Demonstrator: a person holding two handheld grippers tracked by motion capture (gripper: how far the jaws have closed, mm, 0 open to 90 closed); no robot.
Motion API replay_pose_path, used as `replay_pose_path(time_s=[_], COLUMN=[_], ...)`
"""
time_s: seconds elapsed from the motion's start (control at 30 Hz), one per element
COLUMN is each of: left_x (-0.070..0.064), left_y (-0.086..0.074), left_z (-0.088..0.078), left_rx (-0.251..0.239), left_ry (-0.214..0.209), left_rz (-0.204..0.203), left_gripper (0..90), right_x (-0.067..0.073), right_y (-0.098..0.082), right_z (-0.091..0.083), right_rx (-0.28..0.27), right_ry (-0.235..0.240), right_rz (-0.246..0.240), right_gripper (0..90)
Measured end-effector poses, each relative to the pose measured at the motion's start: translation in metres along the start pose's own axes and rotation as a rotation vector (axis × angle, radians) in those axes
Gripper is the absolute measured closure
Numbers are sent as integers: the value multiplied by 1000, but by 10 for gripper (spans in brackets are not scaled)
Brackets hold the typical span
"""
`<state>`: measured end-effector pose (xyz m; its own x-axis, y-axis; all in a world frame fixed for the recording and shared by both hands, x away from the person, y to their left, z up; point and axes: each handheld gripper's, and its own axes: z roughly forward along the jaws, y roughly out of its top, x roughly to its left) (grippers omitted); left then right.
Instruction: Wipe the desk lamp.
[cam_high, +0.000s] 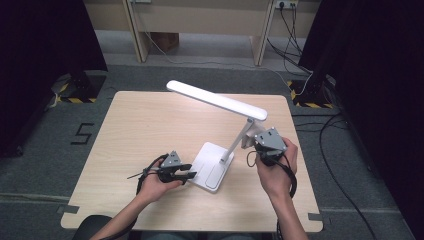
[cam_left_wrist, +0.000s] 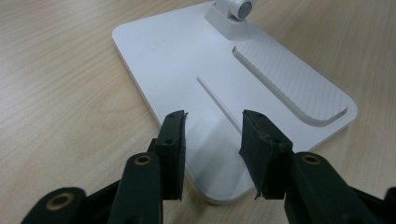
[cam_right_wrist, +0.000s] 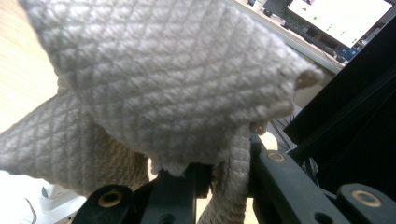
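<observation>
Bunching up between the right gripper's (cam_high: 257, 141) jaws, which pinch it, a grey quilted cloth (cam_right_wrist: 163, 79) sits against the white lamp's arm (cam_high: 239, 140). The left gripper (cam_left_wrist: 212, 133) holds its jaws spread, bare, just over the near edge of the lamp base (cam_left_wrist: 187, 60).

From overhead, one camera looks forward and down across the table (cam_high: 150, 120). The left gripper view sits close, sharing the lamp base (cam_left_wrist: 187, 60). The right gripper view, pressed against cloth (cam_right_wrist: 163, 79), seems to tilt upward.
</observation>
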<state>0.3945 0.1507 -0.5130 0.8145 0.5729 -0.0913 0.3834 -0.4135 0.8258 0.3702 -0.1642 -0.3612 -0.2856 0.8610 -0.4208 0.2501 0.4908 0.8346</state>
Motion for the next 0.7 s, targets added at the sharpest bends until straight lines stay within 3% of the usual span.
replay_pose_path(time_s=[0.7], left_x=[0], left_y=[-2], left_z=[1], left_rx=[-5], left_ry=[3], left_rz=[7], left_gripper=[606], right_x=[9], right_y=[-11], right_z=[12], right_rx=[23], right_ry=[14], right_rz=[-3], right_gripper=[821])
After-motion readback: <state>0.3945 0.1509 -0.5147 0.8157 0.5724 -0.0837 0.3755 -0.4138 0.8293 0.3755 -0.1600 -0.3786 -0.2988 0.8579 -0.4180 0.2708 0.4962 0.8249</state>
